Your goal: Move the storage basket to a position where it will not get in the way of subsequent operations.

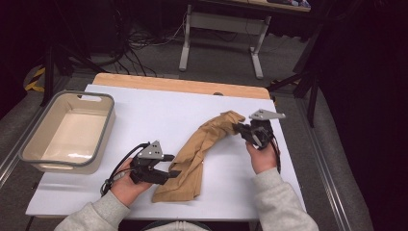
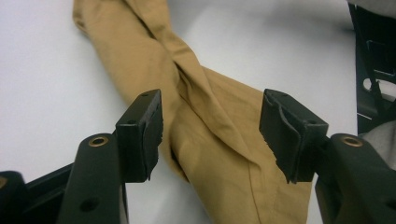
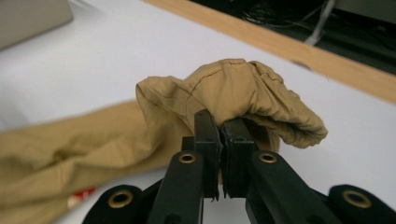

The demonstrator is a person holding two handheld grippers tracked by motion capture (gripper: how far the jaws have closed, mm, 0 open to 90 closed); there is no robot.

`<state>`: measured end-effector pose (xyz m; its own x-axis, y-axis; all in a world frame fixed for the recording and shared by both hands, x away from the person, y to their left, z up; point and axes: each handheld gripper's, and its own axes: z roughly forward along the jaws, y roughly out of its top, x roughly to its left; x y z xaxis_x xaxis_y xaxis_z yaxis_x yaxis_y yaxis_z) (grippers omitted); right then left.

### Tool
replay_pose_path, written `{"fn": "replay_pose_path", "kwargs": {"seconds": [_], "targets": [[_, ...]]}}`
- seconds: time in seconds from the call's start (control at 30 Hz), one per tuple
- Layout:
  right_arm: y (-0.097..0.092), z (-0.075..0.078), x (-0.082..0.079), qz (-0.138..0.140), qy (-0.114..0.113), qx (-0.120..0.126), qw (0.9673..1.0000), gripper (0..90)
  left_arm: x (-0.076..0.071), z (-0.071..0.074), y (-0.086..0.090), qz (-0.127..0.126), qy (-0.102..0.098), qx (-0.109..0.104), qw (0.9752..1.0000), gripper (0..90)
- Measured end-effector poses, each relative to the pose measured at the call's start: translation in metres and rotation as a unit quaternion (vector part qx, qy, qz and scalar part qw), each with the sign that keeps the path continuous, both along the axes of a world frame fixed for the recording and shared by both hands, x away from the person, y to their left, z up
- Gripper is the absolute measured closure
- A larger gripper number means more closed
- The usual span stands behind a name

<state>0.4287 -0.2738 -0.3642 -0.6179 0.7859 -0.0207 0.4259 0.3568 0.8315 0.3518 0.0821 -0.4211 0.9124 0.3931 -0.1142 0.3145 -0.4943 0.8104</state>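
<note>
The right claw (image 3: 219, 135) is clamped on the far end of the tan cloth (image 1: 202, 149), lifting it off the white counter (image 1: 144, 120), likely to straighten it; the left claw (image 2: 210, 135) waits apart, straddling the near end.

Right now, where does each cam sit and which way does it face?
High view: above the person's side, looking forward and down at the white table; forearms, both hands show.
Left gripper view: rides the left claw, looks along its open jaws at the tan cloth.
Right gripper view: rides the right claw, shut on the cloth's bunched end.
Shared: all three show cloth and table.
</note>
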Motion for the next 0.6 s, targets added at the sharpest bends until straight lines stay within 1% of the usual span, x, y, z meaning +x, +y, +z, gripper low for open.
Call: {"fn": "replay_pose_path", "kwargs": {"seconds": [0.03,0.13,0.2,0.23,0.3,0.33,0.37,0.4,0.47,0.53,0.57,0.6], "targets": [[0.009,0.004,0.009,0.007,0.0,0.003,1.0,87.1,0.0,0.0,0.0,0.001,0.0,0.001,1.0,40.1],[0.032,0.009,0.03,0.019,0.005,0.01,0.9998,86.9,-0.001,-0.001,0.002,0.003,0.001,-0.001,1.0,39.6],[0.054,0.008,0.046,0.026,0.009,0.015,0.9995,85.9,0.0,-0.002,0.003,0.004,0.004,-0.005,1.0,39.0],[0.064,0.007,0.052,0.028,0.007,0.012,0.9995,85.1,0.0,-0.002,0.003,0.003,0.006,-0.006,1.0,38.4],[0.082,0.001,0.062,0.033,0.009,0.01,0.9994,79.6,0.001,-0.003,0.002,0.001,0.01,-0.006,0.9999,36.9],[0.092,-0.001,0.066,0.04,0.01,0.01,0.9991,74.9,0.001,-0.004,0.002,0.0,0.012,-0.007,0.9999,36.0],[0.103,-0.004,0.068,0.045,0.002,0.004,0.999,68.2,0.002,-0.004,0.002,-0.002,0.012,-0.007,0.9999,35.5],[0.109,-0.005,0.067,0.047,-0.008,-0.004,0.9988,63.3,0.003,-0.005,0.002,-0.002,0.013,-0.005,0.9999,34.8],[0.114,-0.003,0.064,0.044,-0.029,-0.015,0.9985,56.7,0.005,-0.006,0.001,-0.002,0.018,-0.004,0.9998,33.5],[0.11,0.0,0.058,0.039,-0.034,-0.017,0.9985,54.3,0.006,-0.008,0.001,0.006,0.017,0.001,0.9998,33.2],[0.106,0.001,0.055,0.036,-0.036,-0.018,0.9985,53.4,0.007,-0.009,0.001,0.014,0.016,0.008,0.9997,33.3],[0.098,0.001,0.051,0.033,-0.035,-0.012,0.9988,52.2,0.009,-0.01,0.002,0.019,0.018,0.012,0.9996,33.8]]}}
